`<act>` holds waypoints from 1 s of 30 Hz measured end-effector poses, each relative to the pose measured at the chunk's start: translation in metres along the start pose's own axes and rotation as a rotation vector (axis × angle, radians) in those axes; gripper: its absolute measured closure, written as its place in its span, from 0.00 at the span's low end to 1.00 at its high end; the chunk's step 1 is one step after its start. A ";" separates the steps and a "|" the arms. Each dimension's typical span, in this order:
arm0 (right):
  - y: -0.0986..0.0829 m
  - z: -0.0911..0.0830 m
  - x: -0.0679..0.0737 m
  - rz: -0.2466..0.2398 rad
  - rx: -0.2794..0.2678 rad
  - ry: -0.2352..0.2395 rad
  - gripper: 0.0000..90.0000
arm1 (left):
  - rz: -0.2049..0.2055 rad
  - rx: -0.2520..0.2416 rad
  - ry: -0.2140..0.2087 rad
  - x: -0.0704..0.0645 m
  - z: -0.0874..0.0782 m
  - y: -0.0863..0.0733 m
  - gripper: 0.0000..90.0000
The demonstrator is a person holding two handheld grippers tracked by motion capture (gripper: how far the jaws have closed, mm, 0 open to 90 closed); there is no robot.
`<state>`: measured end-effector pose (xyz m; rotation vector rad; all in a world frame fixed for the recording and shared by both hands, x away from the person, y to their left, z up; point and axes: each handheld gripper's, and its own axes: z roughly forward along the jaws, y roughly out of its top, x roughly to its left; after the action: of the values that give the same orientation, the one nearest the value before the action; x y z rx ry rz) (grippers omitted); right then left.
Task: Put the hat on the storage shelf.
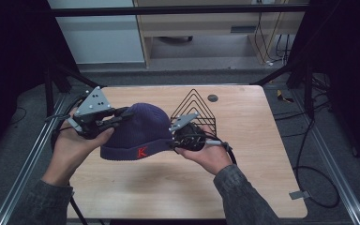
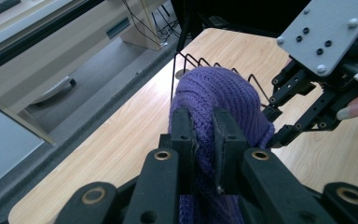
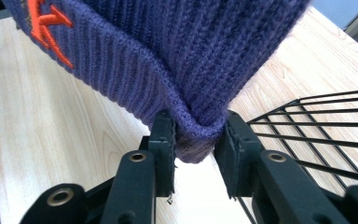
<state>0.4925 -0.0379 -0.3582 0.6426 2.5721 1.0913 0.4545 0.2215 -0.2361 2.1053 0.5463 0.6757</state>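
Grippers [image 1: 122,115] [image 1: 174,136] pinch beanie [image 1: 140,129]; wire rack [image 1: 194,105] just behind

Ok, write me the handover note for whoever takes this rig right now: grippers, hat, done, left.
Left gripper: jaws shut on the knit of the hat, at its left side.
Right gripper: jaws clamp the folded brim at the hat's right corner.
Hat: purple, red K on the brim, held between both grippers over the table, just in front of the black wire rack.
Done: hat gripped on both sides.
Left: probably fitting it over the rack; not yet on it.
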 end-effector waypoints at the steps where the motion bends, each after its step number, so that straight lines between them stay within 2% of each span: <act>1: 0.000 -0.002 0.000 0.000 0.000 0.000 0.78 | -0.003 -0.001 0.002 0.000 0.000 0.001 0.89; 11: 0.010 -0.026 -0.012 -0.005 -0.015 -0.020 0.82 | -0.026 -0.045 0.013 0.008 0.005 0.022 0.89; 16: 0.016 -0.034 -0.024 -0.008 -0.013 -0.025 0.82 | -0.025 -0.059 0.016 0.016 0.016 0.037 0.89; 21: 0.020 -0.042 -0.038 -0.005 -0.013 -0.033 0.83 | -0.043 -0.080 0.010 0.022 0.025 0.045 0.89; 30: 0.021 -0.053 -0.047 -0.004 -0.017 -0.054 0.84 | -0.042 -0.083 0.016 0.022 0.031 0.054 0.89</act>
<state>0.5179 -0.0802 -0.3034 0.6537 2.5141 1.0788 0.4981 0.1862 -0.2011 2.0074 0.5608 0.6805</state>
